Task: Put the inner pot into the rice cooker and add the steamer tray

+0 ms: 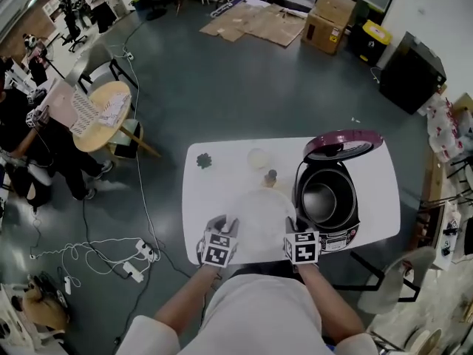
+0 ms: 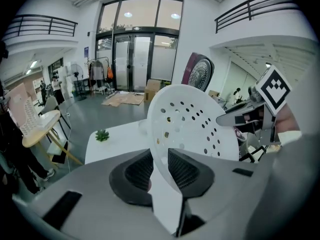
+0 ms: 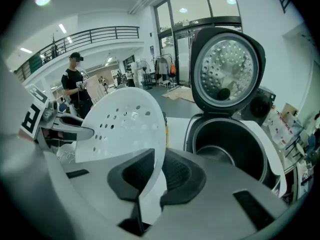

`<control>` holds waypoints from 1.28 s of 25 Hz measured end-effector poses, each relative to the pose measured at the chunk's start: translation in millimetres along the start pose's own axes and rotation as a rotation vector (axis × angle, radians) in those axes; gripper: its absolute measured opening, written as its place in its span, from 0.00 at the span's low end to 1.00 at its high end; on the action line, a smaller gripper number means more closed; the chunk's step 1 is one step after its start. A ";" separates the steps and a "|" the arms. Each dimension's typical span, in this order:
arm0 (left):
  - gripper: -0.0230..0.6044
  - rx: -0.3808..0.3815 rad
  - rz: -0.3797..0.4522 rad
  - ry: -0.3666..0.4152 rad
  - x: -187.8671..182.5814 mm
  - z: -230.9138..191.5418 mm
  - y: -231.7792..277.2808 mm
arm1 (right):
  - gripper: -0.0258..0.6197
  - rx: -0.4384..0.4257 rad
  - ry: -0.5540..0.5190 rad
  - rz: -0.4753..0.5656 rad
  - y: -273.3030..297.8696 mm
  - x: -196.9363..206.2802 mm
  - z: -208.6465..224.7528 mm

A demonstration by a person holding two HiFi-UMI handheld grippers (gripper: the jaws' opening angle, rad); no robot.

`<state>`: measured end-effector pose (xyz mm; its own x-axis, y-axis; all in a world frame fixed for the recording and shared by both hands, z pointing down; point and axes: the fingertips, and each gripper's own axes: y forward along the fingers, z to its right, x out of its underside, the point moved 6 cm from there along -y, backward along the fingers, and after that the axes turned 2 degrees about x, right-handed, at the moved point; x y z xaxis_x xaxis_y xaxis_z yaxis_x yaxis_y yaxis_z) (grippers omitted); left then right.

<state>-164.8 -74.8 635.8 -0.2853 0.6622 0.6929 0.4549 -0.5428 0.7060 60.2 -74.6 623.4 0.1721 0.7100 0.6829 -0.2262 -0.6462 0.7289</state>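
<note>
The white perforated steamer tray (image 1: 259, 224) hangs above the near edge of the white table (image 1: 229, 154), held by both grippers at opposite rims. My left gripper (image 1: 224, 226) is shut on its left rim; in the left gripper view both pads pinch the tray (image 2: 192, 124) edge at my left gripper (image 2: 160, 170). My right gripper (image 1: 293, 229) is shut on the right rim of the tray (image 3: 125, 124), its pads meeting at my right gripper (image 3: 157, 173). To the right, the rice cooker (image 1: 329, 228) stands with its maroon lid (image 1: 344, 143) raised and the inner pot (image 3: 220, 156) seated inside.
On the table's far side are a small green plant (image 1: 205, 160), a clear round dish (image 1: 258, 157) and a small brown object (image 1: 270, 176). Cables and power strips (image 1: 126, 261) lie on the floor at left. A round wooden table (image 1: 103, 113) and people stand beyond; a chair (image 1: 399, 279) is at right.
</note>
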 end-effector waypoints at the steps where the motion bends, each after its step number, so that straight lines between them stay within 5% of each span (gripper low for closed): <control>1: 0.20 0.008 0.009 0.008 -6.8 2.0 -0.6 | 0.13 0.005 0.007 0.010 -4.0 -2.5 3.6; 16: 0.20 0.138 0.079 0.132 -87.0 86.8 21.8 | 0.13 0.106 0.130 0.091 -70.4 1.1 97.9; 32: 0.20 0.121 0.058 0.143 -126.3 170.3 76.2 | 0.13 0.111 0.124 0.096 -83.8 7.4 203.6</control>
<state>49.6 -111.8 577.2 -0.3687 0.5466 0.7518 0.5700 -0.5060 0.6474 275.7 -72.1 577.4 0.0335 0.6679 0.7435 -0.1279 -0.7349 0.6660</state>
